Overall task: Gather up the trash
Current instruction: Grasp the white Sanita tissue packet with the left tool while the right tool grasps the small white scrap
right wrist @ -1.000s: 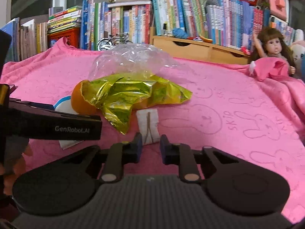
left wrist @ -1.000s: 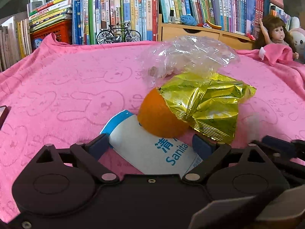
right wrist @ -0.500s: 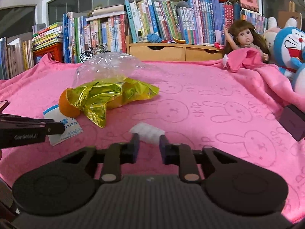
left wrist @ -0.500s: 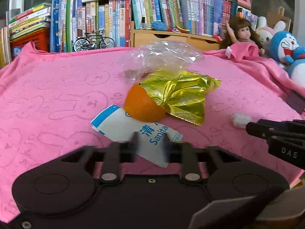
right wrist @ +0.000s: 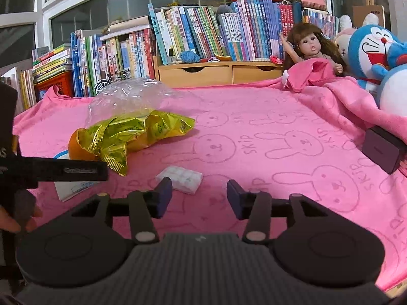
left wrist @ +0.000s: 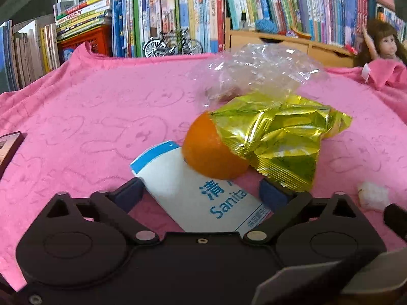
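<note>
With the wad now dropped, both jaws opening and empty, the left gripper should pinch the packet edge squarely.

L tool jaws shut partway half a sec ago, now opening wide again, astride white sanitary packet, pads not touching | R tool was nearly shut on white tissue wad, now opening, wad released, lies on pink blanket just ahead of left pad
</note>
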Demonstrator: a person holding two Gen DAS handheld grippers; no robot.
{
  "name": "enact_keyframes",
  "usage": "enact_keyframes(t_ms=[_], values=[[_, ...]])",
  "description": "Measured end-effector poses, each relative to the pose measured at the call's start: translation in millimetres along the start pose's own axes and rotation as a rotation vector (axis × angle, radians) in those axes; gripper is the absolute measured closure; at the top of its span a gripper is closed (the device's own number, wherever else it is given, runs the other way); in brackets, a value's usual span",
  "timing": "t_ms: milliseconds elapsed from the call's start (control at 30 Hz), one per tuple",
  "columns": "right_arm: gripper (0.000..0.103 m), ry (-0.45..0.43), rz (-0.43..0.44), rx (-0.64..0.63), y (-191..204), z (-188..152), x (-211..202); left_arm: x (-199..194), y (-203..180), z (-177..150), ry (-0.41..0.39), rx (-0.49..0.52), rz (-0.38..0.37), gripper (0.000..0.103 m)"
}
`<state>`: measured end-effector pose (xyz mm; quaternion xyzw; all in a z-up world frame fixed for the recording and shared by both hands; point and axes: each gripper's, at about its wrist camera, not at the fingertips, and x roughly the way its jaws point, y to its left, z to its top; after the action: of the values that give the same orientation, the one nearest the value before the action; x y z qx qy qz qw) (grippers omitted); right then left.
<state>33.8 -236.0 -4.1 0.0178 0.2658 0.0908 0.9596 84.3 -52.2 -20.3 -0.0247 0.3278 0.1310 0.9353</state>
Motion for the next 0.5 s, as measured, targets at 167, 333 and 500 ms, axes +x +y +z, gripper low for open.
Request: enact_keyframes(t_ms=[167, 333, 500], values=[[0.039, 0.000, 0.000, -0.011, 6, 4, 9, -3, 3, 3, -0.026, 0.005, -0.054, 0.041], [0.039, 0.001, 0.003, -0.020, 6, 2, 11, -17, 17, -6, -0.038, 0.013, -0.174, 0.061], [0.037, -0.004, 0.018, -0.015, 3, -2, 8, -29, 34, -12, 0.001, 0.059, -0.357, 0.070]])
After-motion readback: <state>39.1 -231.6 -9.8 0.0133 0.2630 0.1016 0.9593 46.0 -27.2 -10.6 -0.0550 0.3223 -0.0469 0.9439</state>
